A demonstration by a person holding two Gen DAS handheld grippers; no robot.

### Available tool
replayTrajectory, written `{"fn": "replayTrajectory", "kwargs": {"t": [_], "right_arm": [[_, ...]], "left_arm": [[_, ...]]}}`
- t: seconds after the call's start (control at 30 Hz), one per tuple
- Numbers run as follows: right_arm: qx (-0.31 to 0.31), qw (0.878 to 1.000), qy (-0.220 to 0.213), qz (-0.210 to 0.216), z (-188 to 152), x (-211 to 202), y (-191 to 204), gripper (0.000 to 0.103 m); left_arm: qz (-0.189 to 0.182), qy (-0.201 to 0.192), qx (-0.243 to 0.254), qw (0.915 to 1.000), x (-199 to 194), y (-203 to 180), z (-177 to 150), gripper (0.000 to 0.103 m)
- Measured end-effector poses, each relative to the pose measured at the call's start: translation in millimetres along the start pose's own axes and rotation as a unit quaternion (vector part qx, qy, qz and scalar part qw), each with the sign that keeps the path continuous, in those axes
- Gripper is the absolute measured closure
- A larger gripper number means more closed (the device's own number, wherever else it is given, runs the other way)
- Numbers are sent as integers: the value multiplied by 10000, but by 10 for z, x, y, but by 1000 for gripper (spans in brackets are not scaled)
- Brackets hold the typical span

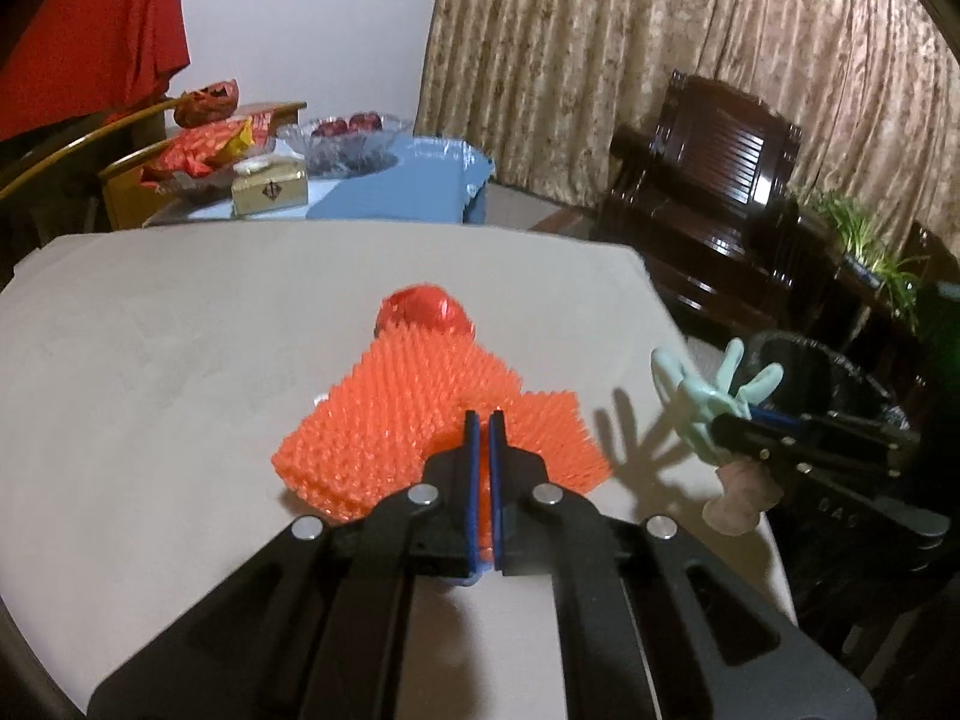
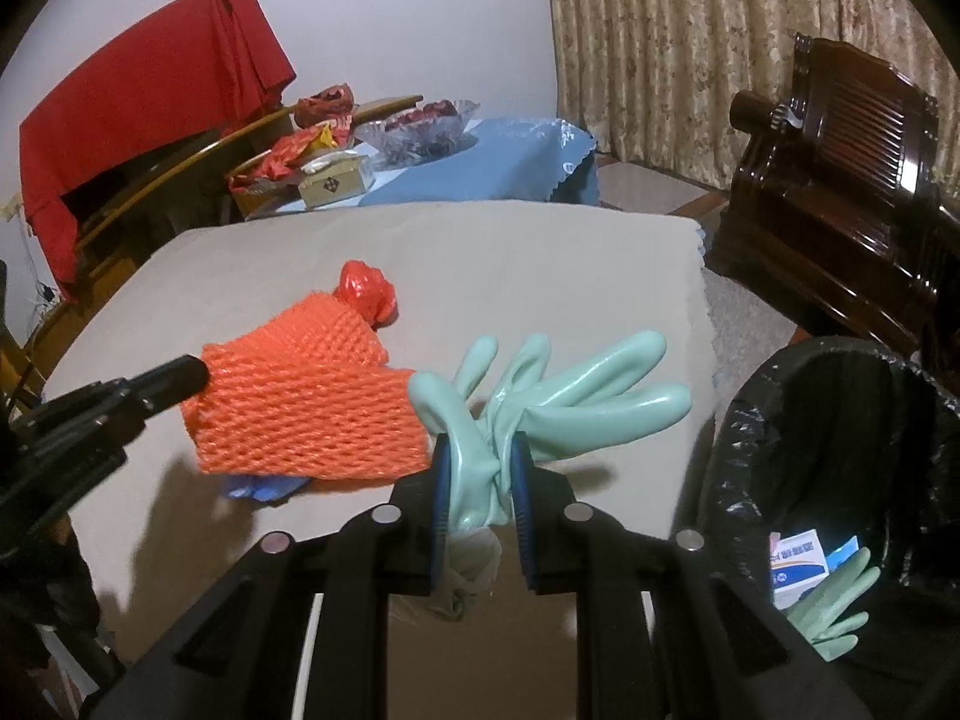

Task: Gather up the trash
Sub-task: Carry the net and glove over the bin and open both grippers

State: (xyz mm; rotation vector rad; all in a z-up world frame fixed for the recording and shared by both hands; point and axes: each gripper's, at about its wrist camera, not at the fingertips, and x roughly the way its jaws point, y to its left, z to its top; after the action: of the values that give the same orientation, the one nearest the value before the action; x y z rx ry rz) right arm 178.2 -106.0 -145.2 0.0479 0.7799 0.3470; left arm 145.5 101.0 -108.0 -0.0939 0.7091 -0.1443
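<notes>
My left gripper (image 1: 480,420) is shut on the near edge of an orange foam net (image 1: 414,414) and holds it over the beige table (image 1: 150,360). A red crumpled bag (image 1: 423,311) lies just behind the net. My right gripper (image 2: 480,450) is shut on a mint green rubber glove (image 2: 558,396), held above the table's right edge beside the black bin (image 2: 840,450). The bin holds another green glove (image 2: 834,606) and a white and blue box (image 2: 798,564). A blue scrap (image 2: 264,487) lies under the net.
A second table with a blue cloth (image 1: 390,186) stands behind, carrying a glass fruit bowl (image 1: 345,135), a gold box (image 1: 270,192) and red wrappers. A dark wooden armchair (image 2: 840,180) stands at the right. Curtains hang behind.
</notes>
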Motion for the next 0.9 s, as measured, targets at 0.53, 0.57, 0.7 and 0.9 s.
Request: {"fn": "replayTrajectory", "kwargs": {"t": [0.53,0.57,0.7,0.9], "right_arm": [[-88,9993,-346,107,67,-497,-24,84],[-86,9993,-358,99,71,-514,-31,84],[-69,9990,-432,62,77,-610,-83,84],[-33,9982,-604,-21,128,-765,-171,84]], "left_arm": [[-87,-368,186,9991,-328,-341,144,101],[-99,-370,184,9991,-334,-352,139,101],[-160,-403,196,9989,-357,-416,161,101],[-282,-542,233,9979,-426,-520,242,101]]}}
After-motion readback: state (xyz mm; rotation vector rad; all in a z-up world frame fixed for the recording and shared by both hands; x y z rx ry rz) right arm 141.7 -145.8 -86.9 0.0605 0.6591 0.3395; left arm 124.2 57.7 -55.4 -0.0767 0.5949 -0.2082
